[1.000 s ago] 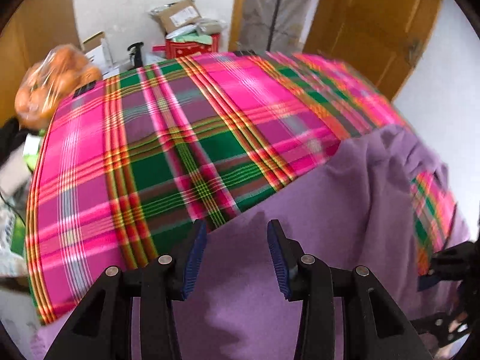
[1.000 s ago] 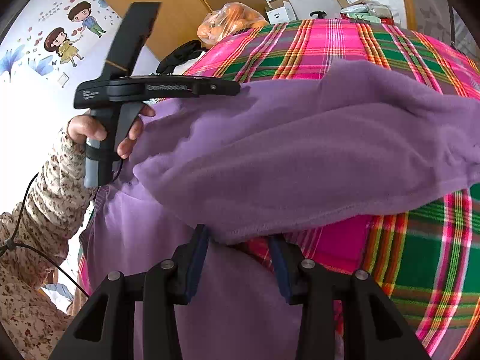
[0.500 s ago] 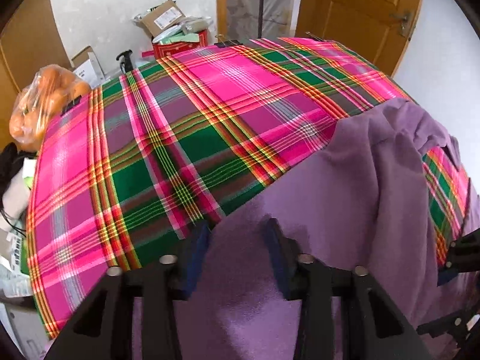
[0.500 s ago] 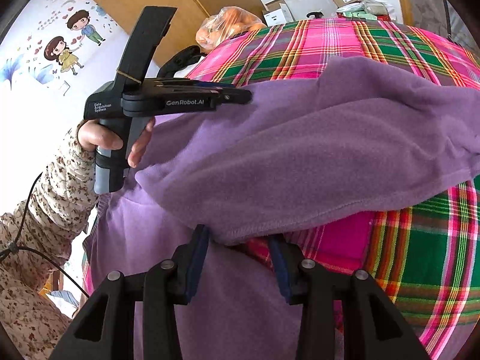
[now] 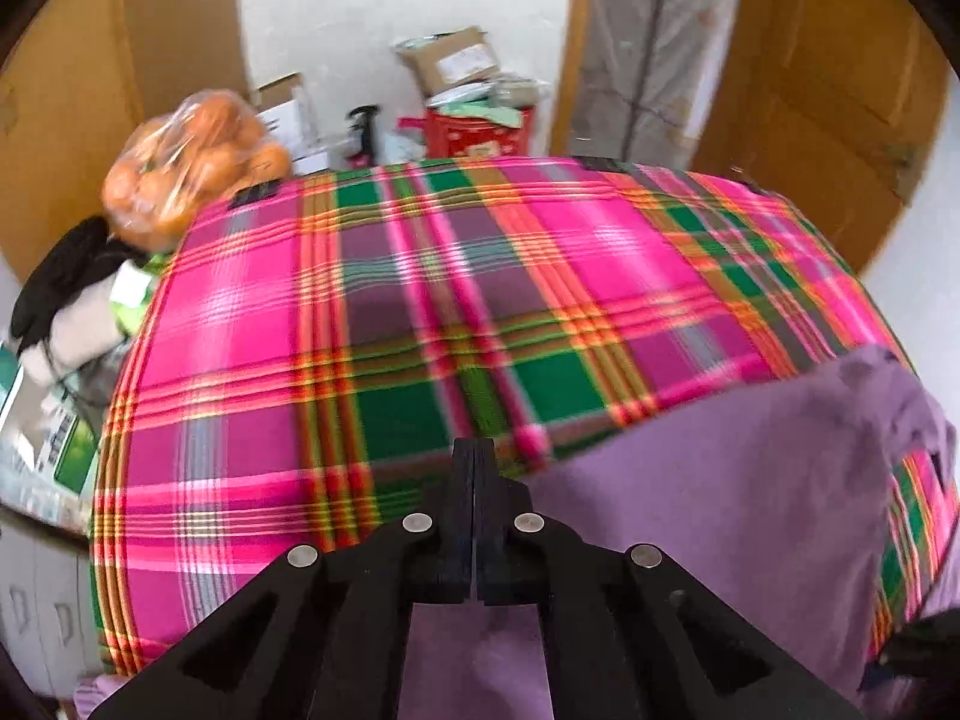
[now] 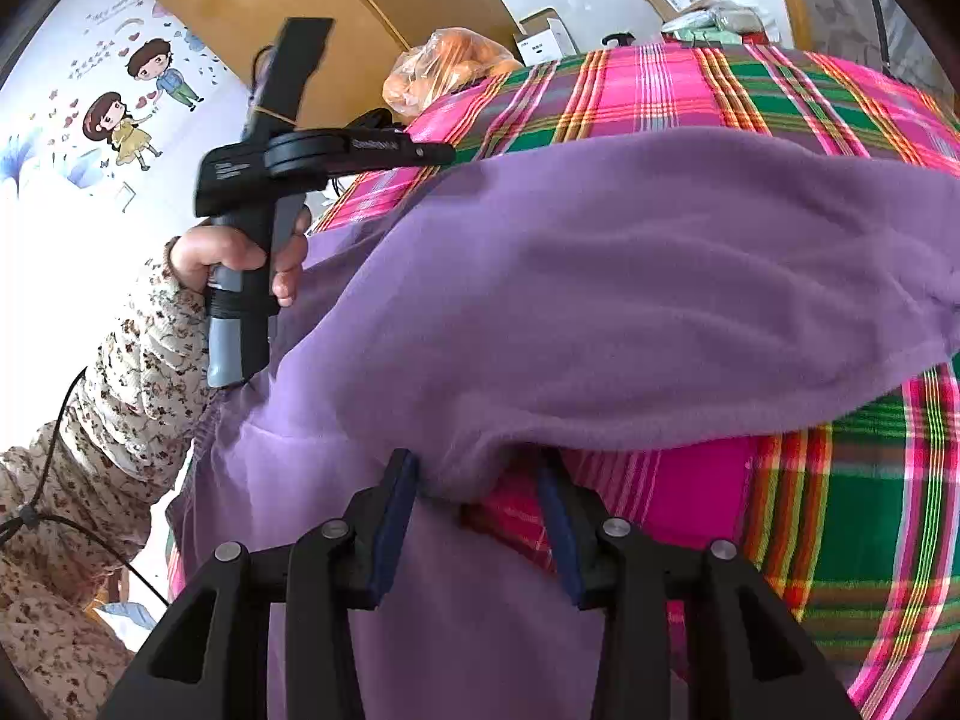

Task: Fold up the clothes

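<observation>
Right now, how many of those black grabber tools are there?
2: the left gripper in a hand above the purple garment; the right gripper at its near fold.

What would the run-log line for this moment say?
left gripper: fingers shut, empty, above plaid cloth | right gripper: open around purple garment fold edge | fold not finished

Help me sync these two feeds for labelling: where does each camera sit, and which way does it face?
Left wrist: on the left gripper, facing across the pink-and-green plaid cloth toward the wooden door; its shut fingers show.
Right wrist: on the right gripper, facing the purple fleece garment; its open fingers, the left gripper and the hand holding it show.
Shared: garment, cloth, clear bag of oranges.
</observation>
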A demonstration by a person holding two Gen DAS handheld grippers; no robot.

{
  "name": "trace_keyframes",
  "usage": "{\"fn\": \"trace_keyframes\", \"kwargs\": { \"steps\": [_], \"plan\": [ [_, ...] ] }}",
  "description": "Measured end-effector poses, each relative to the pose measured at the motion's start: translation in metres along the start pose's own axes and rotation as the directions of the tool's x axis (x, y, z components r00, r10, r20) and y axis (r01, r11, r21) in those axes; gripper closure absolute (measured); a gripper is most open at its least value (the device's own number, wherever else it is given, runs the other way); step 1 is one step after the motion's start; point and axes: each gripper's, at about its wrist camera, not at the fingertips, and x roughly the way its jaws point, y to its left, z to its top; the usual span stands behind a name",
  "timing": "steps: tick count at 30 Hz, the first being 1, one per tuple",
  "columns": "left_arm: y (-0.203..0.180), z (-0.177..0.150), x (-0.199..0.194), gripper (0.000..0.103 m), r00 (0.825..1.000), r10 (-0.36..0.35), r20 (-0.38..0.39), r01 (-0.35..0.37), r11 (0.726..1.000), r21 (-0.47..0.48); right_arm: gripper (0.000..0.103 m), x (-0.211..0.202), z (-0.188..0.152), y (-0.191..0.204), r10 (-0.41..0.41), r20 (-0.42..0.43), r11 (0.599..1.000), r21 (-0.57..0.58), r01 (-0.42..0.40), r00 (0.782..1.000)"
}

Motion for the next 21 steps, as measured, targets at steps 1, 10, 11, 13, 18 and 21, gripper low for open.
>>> {"fn": "trace_keyframes", "kwargs": {
  "steps": [1, 10, 11, 13, 18, 21],
  "plan": [
    [0.003, -0.001, 0.003, 0.103, 1.0, 0.004, -0.006, -0.004, 1.0, -0.012, 0.061, 0.001, 0.0, 0.001, -0.001, 0.001, 1.0, -0.009, 0.001, 1.0],
    [0.018, -0.003, 0.014, 0.103, 0.999, 0.029, -0.021, -0.031, 0.996, -0.083, 0.057, 0.003, -0.01, 0.017, -0.009, -0.01, 0.988, -0.156, 0.008, 1.0],
    [0.018, -0.002, 0.015, 0.103, 0.999, 0.032, -0.021, -0.034, 0.996, -0.082, 0.057, 0.004, -0.01, 0.019, -0.021, -0.001, 0.985, -0.173, 0.021, 1.0],
    [0.016, -0.001, 0.016, 0.103, 1.0, 0.008, -0.022, -0.009, 0.997, -0.074, 0.057, 0.006, -0.008, 0.024, -0.044, 0.01, 0.98, -0.193, 0.045, 0.999],
    [0.01, -0.006, 0.008, 0.101, 0.995, -0.087, -0.057, 0.085, 0.996, -0.032, 0.057, 0.01, 0.001, 0.021, -0.022, -0.003, 0.987, -0.158, 0.021, 1.0],
    [0.008, -0.013, 0.003, 0.097, 0.994, -0.087, -0.06, 0.088, 0.996, 0.005, 0.057, 0.0, 0.001, 0.019, -0.018, -0.031, 0.982, -0.187, 0.011, 0.999]
  ]
}}
